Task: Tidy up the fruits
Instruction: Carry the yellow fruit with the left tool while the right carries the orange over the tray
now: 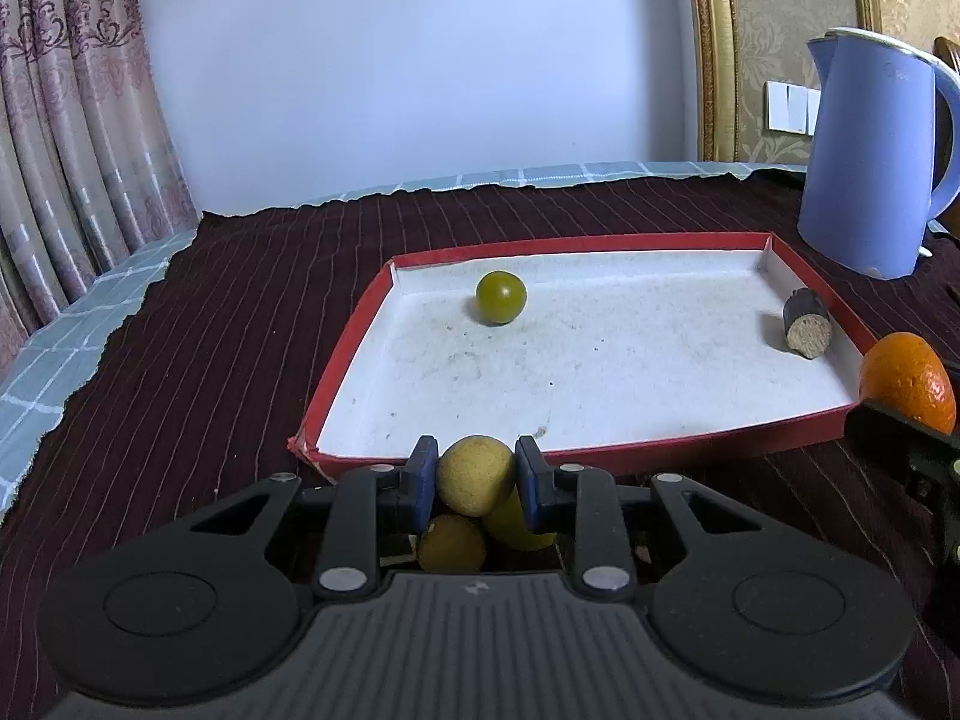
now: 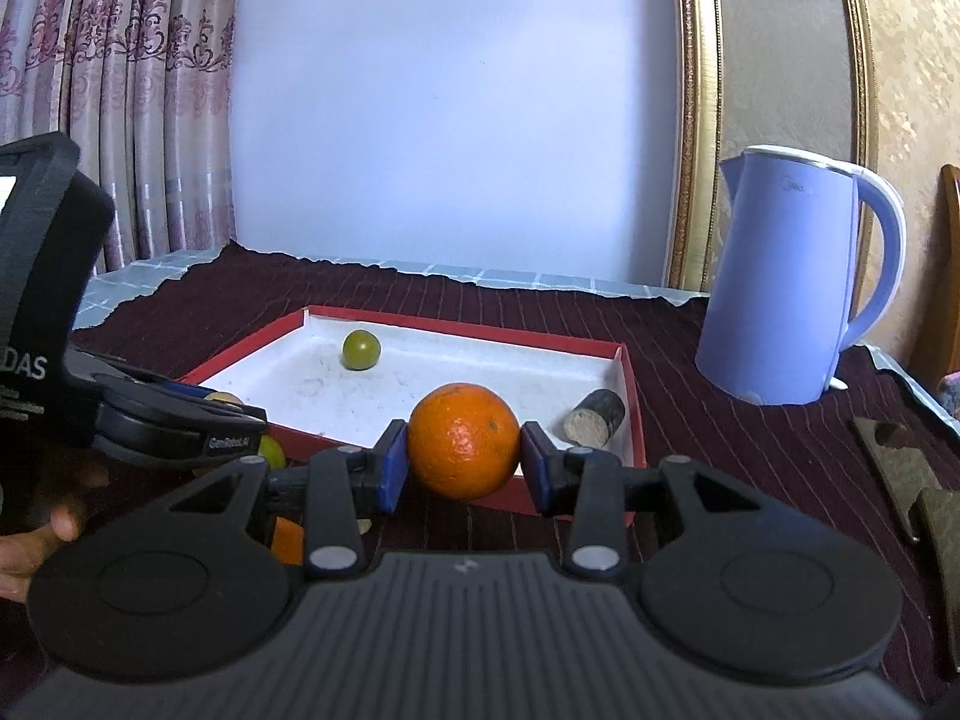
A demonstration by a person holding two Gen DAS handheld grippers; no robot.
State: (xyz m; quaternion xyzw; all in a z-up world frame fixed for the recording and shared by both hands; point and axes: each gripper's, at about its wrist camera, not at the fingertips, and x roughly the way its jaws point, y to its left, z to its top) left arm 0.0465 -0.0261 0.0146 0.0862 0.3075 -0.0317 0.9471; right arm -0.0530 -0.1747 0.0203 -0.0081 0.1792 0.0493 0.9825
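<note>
A shallow red tray (image 1: 336, 372) with a white floor lies on the dark cloth; it also shows in the right wrist view (image 2: 630, 414). In it sit a green round fruit (image 1: 501, 297) (image 2: 361, 350) and a brown cut stub (image 1: 807, 329) (image 2: 595, 417). My left gripper (image 1: 474, 474) is shut on a yellow fruit (image 1: 475, 474) at the tray's near edge; two more yellow fruits (image 1: 451, 543) lie below it. My right gripper (image 2: 463, 459) is shut on an orange (image 2: 463, 441) just before the tray's near right corner; the orange also shows in the left wrist view (image 1: 906, 384).
A blue electric kettle (image 1: 870, 156) (image 2: 792, 282) stands beyond the tray's right side. Flat brown pieces (image 2: 906, 474) lie on the cloth at far right. Another orange piece (image 2: 288, 540) lies under my right gripper's left finger. Curtains hang at left, a wall behind.
</note>
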